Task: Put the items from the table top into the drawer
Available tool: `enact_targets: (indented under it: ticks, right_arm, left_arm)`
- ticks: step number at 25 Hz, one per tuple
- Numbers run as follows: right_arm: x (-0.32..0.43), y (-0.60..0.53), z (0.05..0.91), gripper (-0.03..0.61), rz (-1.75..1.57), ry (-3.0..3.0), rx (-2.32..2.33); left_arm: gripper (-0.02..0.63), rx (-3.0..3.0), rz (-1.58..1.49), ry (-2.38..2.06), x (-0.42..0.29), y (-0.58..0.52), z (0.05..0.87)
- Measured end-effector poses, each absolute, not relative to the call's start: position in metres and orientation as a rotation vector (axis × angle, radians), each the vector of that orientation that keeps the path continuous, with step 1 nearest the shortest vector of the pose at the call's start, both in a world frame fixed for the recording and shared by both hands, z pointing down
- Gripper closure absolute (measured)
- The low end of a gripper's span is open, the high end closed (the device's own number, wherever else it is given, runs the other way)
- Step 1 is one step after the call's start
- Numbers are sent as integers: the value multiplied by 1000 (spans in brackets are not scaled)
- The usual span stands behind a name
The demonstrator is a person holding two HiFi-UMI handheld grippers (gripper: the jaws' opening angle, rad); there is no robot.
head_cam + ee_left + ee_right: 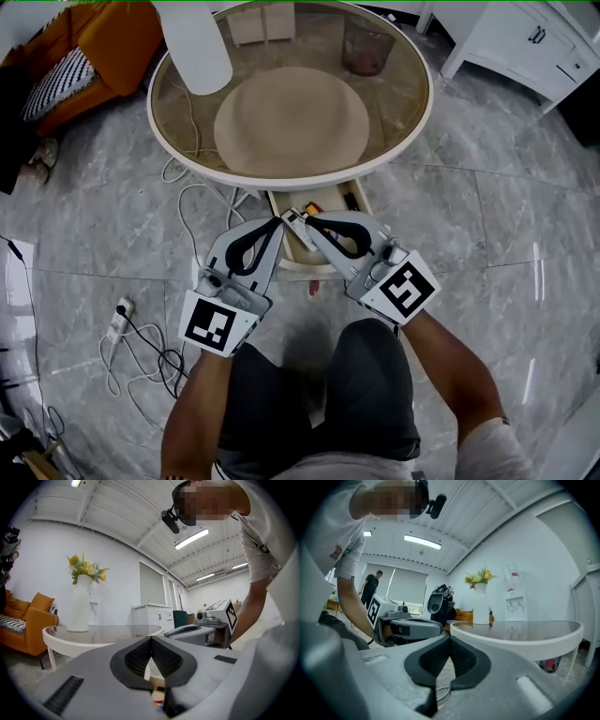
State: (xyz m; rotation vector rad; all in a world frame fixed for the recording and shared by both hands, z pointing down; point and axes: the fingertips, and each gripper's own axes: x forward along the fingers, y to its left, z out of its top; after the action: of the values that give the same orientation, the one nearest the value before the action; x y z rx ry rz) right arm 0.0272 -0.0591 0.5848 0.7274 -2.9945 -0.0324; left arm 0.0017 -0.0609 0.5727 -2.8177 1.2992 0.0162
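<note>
Left gripper point(280, 221) and right gripper point(310, 224), both shut and empty, hung before the open drawer point(323, 201); with only a vase point(193, 42) on the table point(281, 179), shutting the drawer seemed next.

We are finding no words, brands or numbers that we can read. We are seeing only black-and-white square markers, one on the cube point(217, 323) of the left gripper point(279, 223), one on the right gripper point(309, 223). A sleeve point(349, 545) is bearing a patch point(335, 552) too small to read.
</note>
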Motion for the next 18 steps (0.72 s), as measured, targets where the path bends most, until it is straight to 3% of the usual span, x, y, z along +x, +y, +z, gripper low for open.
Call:
enact_targets:
  ticks: [18]
  right_arm:
    - [20,-37,375,578,-8,-3024,743]
  left_arm:
    - [614,-2843,48,1411,-19,-29,368]
